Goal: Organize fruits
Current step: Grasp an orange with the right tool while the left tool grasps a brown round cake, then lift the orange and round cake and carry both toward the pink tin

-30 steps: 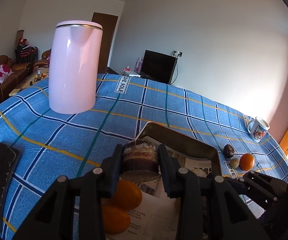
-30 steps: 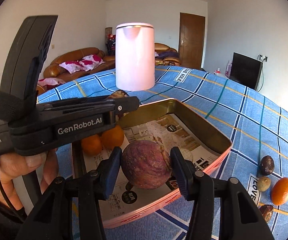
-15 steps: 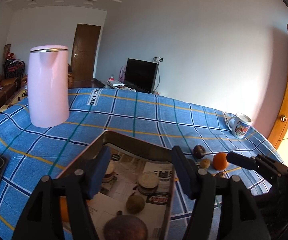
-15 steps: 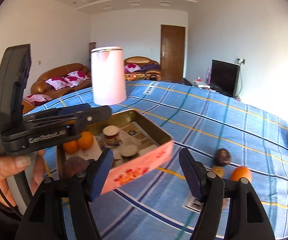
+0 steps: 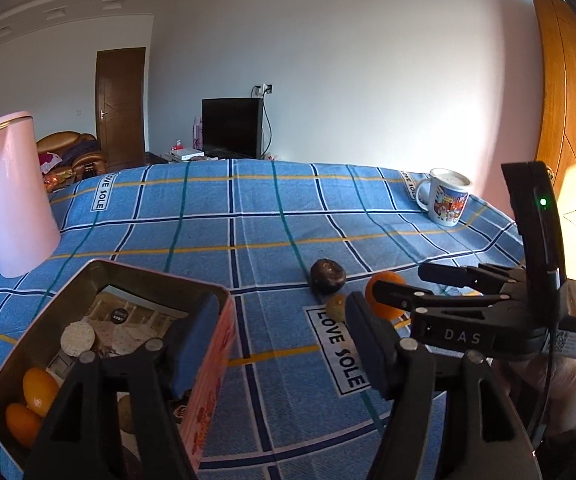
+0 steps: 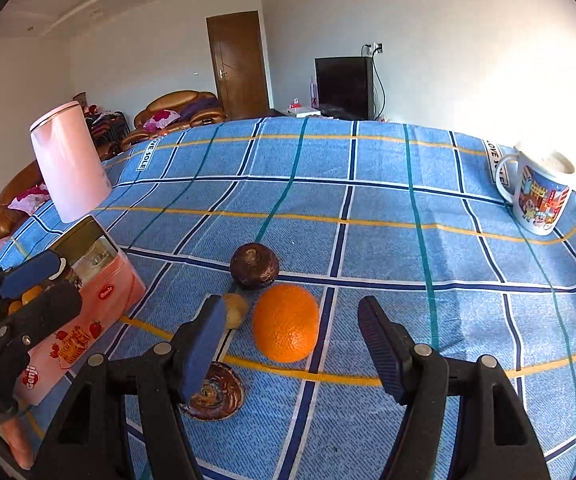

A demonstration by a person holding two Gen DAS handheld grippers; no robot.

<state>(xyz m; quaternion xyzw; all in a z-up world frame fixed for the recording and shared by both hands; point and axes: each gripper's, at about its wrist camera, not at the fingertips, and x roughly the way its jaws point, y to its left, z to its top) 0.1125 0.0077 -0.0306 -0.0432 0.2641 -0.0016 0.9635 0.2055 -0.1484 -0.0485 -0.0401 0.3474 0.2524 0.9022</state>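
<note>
A pink tin box (image 5: 208,364) holds two small oranges (image 5: 34,400) and other fruit. It shows at the left of the right wrist view (image 6: 88,320). On the blue checked cloth lie an orange (image 6: 286,322), a dark round fruit (image 6: 254,266), a small tan fruit (image 6: 235,309) and a brown flat fruit (image 6: 218,394). My right gripper (image 6: 291,350) is open, just short of the orange, which sits between its fingers. My left gripper (image 5: 280,350) is open and empty beside the box's right wall. The dark fruit (image 5: 327,276) and the orange (image 5: 385,292) also show in the left wrist view.
A tall pink kettle (image 5: 10,196) stands at the far left of the table. A printed mug (image 6: 537,196) stands at the far right. The right gripper's body (image 5: 499,320) lies right of the fruits.
Both grippers let go of their fruit in the box, opened, and swung right. The right one now faces the loose fruits on the cloth.
</note>
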